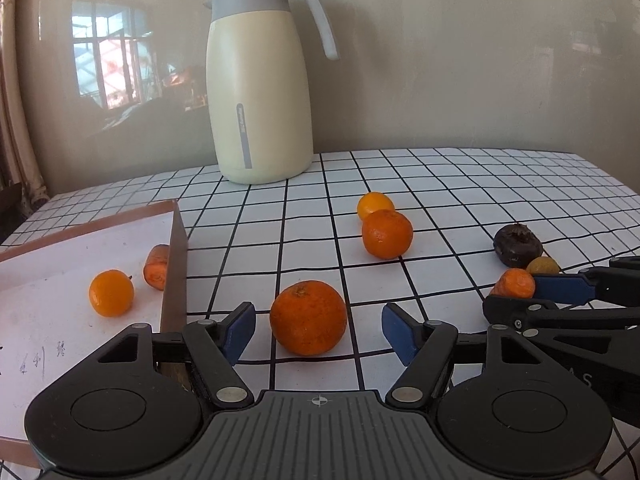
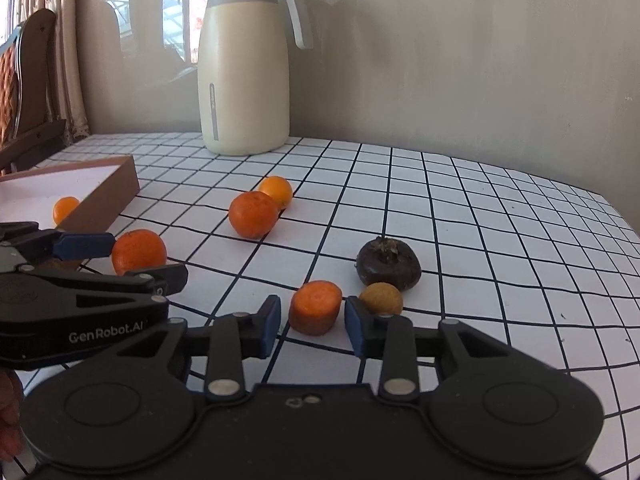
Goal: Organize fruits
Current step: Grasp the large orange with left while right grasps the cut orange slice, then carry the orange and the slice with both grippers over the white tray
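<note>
Box (image 1: 174,264) far left on the bench (image 2: 480,220), open top. Inside it are a small orange (image 1: 111,293) and a carrot piece (image 1: 156,266), the piece against the right-hand wall.

Left gripper (image 1: 318,320): jaws apart, straddling a mandarin (image 1: 308,318). The fruit sits square between the pads on the bench. Bench shows on both flanks, so there is no contact yet. The mandarin is round, so it has no axis to line up with. The box wall stands just beside the gripper's left finger. This hand is clearly the nearer one to the box. Judgement: the carry would be short, up over the wall and leftward.

Mid-bench, further back: two more oranges (image 1: 387,234) touching each other, well apart from either gripper. Jug (image 1: 260,100) behind them by the wall.

Right gripper (image 2: 312,314): pads drawn in on a carrot stub (image 2: 316,306). The right pad is against it and the left pad is all but flush. I read it as clamped. The stub's cut face tilts up toward the camera, its short length running away between the fingers, so the pads bear across its width. Just right of it lies a small yellow fruit (image 2: 381,299), close by the right finger. A dark brown fruit (image 2: 388,266) sits behind that.

The box lies left of the stub, past the left gripper. Judgement: the right hand's path to the box crosses the left hand, so the left load likely goes first.
</note>
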A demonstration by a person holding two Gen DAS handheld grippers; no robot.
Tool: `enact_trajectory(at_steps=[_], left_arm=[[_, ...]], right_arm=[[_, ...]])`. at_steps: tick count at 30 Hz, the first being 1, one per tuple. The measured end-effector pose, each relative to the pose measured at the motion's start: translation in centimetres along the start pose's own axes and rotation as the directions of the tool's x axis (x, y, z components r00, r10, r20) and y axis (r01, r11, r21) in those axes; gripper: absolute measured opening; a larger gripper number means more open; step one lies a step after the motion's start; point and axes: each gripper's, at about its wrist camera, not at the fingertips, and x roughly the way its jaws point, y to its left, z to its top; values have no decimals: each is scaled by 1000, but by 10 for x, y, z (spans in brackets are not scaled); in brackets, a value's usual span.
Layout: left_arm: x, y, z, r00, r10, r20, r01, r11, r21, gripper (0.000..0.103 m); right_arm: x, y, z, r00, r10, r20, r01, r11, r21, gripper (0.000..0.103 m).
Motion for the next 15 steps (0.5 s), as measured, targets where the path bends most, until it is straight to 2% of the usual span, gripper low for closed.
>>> enact_trajectory(at_steps=[4, 9, 15], left_arm=[[1, 3, 1, 999, 47, 0, -47, 999, 5, 53], [-2, 9, 1, 998, 53, 18, -53, 999, -12, 42], [-7, 10, -1, 999, 37, 27, -37, 999, -7, 41]], right_arm=[[1, 2, 1, 1000, -9, 3, 9, 1000, -3, 19], [2, -1, 1, 1000, -19, 5, 19, 1000, 11, 19], [-2, 0, 0, 1000, -19, 22, 19, 1000, 5, 19]])
